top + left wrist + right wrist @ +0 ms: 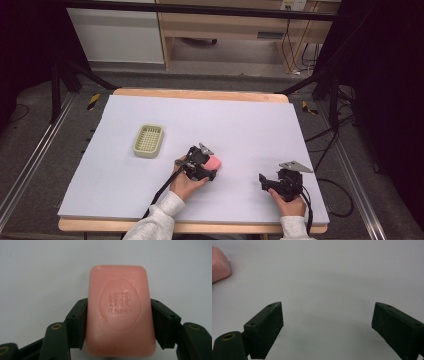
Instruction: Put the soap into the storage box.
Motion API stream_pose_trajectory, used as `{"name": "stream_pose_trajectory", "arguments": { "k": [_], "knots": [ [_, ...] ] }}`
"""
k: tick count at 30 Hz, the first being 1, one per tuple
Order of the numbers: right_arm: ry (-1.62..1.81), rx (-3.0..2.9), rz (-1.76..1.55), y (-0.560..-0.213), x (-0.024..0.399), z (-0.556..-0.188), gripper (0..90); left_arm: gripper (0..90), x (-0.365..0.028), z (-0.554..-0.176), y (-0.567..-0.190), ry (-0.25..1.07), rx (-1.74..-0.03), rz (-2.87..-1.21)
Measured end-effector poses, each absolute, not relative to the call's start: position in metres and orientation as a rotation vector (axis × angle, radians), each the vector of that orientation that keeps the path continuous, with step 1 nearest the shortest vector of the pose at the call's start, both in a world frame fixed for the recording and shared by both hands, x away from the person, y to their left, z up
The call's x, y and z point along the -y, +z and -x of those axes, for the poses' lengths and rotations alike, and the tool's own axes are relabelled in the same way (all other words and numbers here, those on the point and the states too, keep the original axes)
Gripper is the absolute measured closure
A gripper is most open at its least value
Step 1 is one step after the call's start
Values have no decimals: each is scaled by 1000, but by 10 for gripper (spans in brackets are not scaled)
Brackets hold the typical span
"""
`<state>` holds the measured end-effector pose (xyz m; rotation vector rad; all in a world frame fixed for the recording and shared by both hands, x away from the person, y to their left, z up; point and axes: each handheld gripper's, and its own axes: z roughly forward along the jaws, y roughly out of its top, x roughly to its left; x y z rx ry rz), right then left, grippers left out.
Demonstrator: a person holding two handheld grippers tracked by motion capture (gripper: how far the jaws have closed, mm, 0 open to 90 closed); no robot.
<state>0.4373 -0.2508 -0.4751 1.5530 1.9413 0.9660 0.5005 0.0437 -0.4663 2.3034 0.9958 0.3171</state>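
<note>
One pink soap bar (120, 312) lies on the white tabletop (240, 125), near the middle. The left gripper (209, 167) holds it, with one black pad pressed on each long side. One green soap dish (148, 140) sits to the far left, well apart from the bar. The right gripper (327, 322) rests near the right edge, spread wide with nothing between its two pads.
</note>
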Motion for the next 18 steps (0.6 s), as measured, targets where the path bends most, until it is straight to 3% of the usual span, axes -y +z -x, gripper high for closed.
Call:
{"name": "stream_pose_trajectory", "arguments": {
  "k": [18],
  "knots": [
    [964,-1941,-1553,-475,251,-437,105,372,-60,-496,-451,317,-993,-2285]
  ]
}}
